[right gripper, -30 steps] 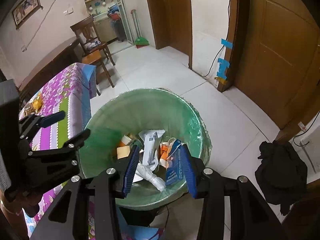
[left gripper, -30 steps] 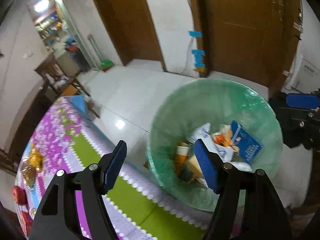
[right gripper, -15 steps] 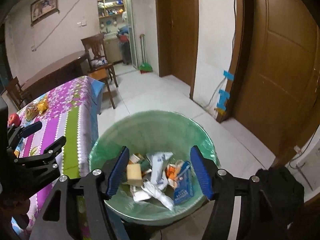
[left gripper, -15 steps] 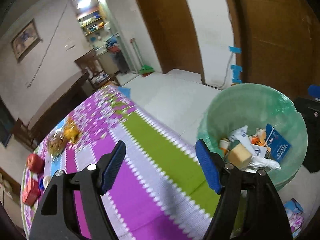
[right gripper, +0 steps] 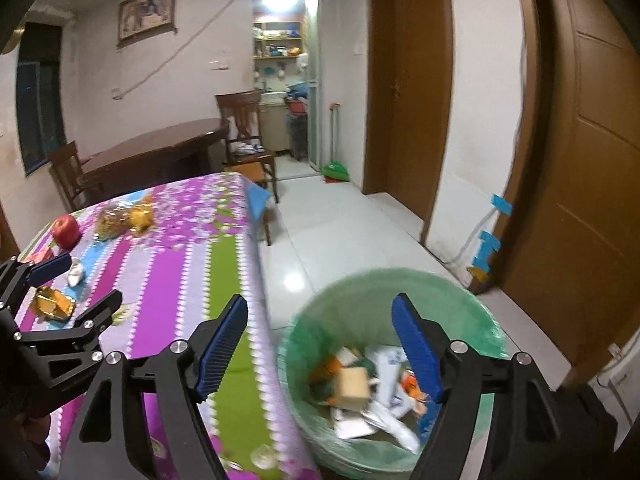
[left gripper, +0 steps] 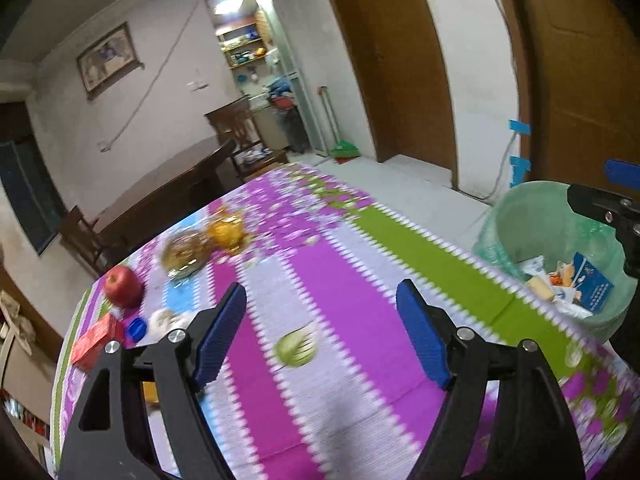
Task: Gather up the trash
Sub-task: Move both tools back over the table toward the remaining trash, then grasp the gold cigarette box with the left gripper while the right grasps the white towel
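1. My left gripper [left gripper: 320, 324] is opening over the striped tablecloth [left gripper: 328, 272], nothing between its jaws.
2. My right gripper [right gripper: 320, 344] is opening too, empty, above the green-lined bin [right gripper: 472, 304].
3. The trash [right gripper: 360, 384] lies inside that bin, beside the table.

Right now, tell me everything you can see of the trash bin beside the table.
The trash bin is a round, open-topped tub lined with a thin, translucent green plastic bag that folds over its rim. It stands upright on the pale tiled floor, close to the edge of the tablecloth-covered table. Inside lies a loose heap: white wrappers, a tan block, orange scraps and a blue packet. Nothing grips it.
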A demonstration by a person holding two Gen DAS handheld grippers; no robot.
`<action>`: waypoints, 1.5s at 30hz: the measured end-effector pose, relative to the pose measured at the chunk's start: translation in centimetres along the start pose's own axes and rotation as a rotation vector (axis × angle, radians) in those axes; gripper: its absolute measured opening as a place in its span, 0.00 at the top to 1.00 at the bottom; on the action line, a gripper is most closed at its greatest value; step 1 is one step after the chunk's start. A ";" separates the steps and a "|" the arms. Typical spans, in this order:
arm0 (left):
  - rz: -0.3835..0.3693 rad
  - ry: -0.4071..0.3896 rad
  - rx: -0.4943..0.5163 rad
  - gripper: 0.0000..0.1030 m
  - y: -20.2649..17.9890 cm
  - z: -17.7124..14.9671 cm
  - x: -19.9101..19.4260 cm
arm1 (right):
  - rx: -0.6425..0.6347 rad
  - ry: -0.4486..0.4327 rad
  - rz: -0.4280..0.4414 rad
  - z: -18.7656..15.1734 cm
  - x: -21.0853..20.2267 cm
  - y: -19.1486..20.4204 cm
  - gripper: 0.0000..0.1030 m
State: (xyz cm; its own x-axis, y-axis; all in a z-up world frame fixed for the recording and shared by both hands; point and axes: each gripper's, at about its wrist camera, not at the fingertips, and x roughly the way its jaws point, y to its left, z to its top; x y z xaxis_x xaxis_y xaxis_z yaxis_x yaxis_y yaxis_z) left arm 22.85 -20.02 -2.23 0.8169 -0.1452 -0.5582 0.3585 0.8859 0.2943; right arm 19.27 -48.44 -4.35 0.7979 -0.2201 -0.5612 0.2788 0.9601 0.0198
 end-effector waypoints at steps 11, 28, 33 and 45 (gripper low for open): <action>0.114 0.087 -0.192 0.19 13.3 -6.4 -0.9 | -0.094 0.015 0.233 1.7 2.5 10.8 0.14; -0.401 0.072 0.077 0.19 24.4 -9.9 3.3 | -0.508 0.317 0.734 5.9 15.4 34.4 0.15; -0.583 0.054 0.139 0.19 23.9 -9.0 6.1 | -0.514 0.441 0.786 5.5 19.6 36.2 0.26; -0.641 0.100 0.275 0.42 19.9 -9.2 7.1 | -0.560 0.491 0.902 4.0 19.8 38.2 0.66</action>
State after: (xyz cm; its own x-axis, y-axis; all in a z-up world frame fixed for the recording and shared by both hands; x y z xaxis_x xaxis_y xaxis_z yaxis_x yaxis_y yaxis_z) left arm 31.62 0.68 -7.49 0.3659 -0.5479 -0.7523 0.8672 0.4940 0.0620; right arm 47.86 -16.80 -11.40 0.2595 0.5529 -0.7918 -0.6557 0.7028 0.2759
